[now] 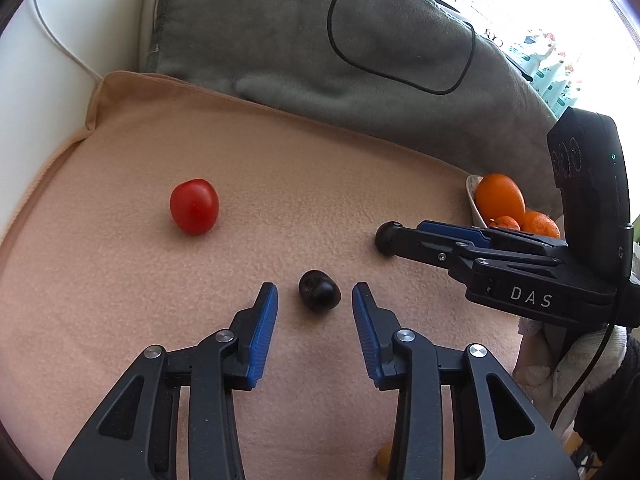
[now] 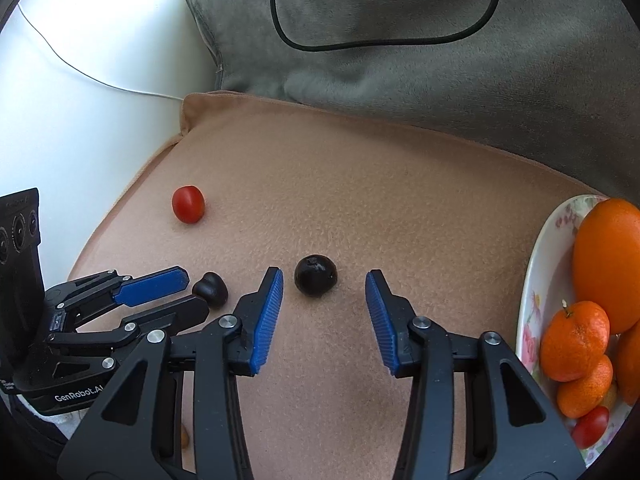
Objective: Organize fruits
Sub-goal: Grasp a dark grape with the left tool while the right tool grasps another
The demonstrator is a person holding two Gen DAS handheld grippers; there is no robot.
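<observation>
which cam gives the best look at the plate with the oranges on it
The right wrist view. There the plate shows its floral rim and what it holds: a big orange, mandarins and a red tomato. In the left wrist view only a sliver of its rim shows, mostly hidden behind the right gripper.

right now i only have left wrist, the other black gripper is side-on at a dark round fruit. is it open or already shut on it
Observer: Open. In the right wrist view the right gripper has its blue pads spread, and the dark round fruit sits between the tips, touching neither.
Operator: ok anything on its far side i cant see
Observer: Yes. A small red tomato lies at the near end of the white floral plate, next to the small orange tangerines.
</observation>
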